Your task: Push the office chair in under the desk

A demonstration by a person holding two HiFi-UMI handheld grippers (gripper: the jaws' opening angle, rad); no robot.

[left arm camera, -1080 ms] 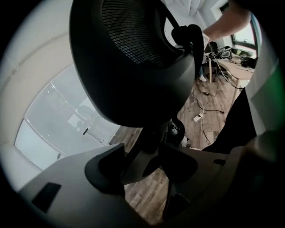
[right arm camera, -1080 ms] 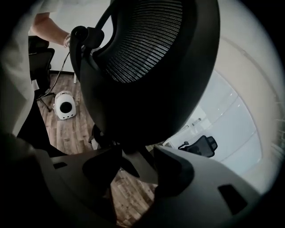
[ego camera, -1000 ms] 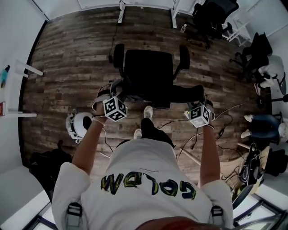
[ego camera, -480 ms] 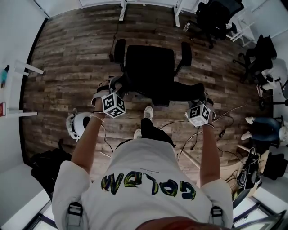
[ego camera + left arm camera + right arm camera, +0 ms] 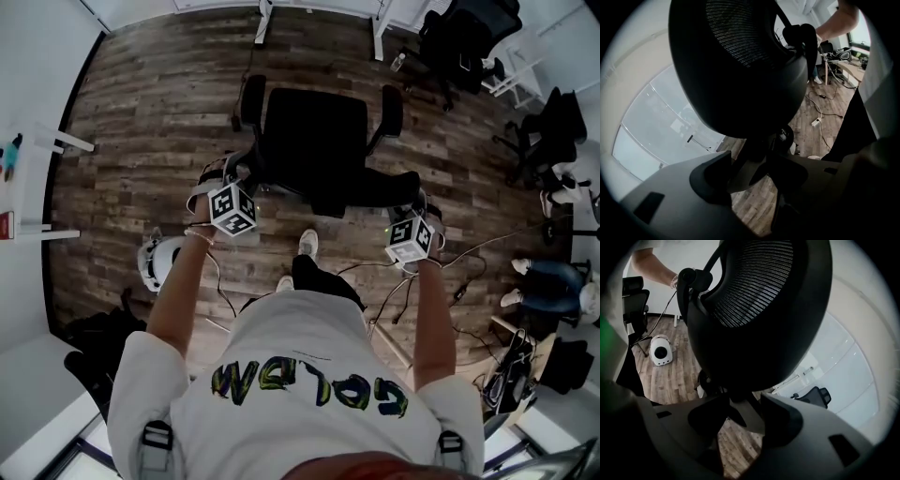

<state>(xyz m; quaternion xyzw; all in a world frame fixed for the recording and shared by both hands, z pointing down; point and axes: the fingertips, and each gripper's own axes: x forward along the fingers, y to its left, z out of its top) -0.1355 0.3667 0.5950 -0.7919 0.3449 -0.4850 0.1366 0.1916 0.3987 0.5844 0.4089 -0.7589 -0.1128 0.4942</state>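
Observation:
The black office chair (image 5: 314, 131) stands on the wood floor, its seat facing the white desk legs (image 5: 265, 11) at the top of the head view. Its mesh backrest (image 5: 740, 61) (image 5: 759, 310) fills both gripper views. My left gripper (image 5: 236, 180) (image 5: 750, 171) is closed on the backrest's left edge. My right gripper (image 5: 413, 204) (image 5: 743, 416) is closed on its right edge. The backrest frame sits between each pair of jaws. Each gripper also shows in the other's view, at the far rim of the backrest.
A white round device (image 5: 164, 261) lies on the floor at my left. Cables (image 5: 450, 253) trail at my right. More black chairs (image 5: 469, 37) stand at the top right. A white table (image 5: 19, 187) runs along the left wall. A seated person's legs (image 5: 548, 279) show at the right.
The chair has rolled forward toward the desk legs. Both grippers moved forward with it, still on the backrest, and my feet stepped after it.

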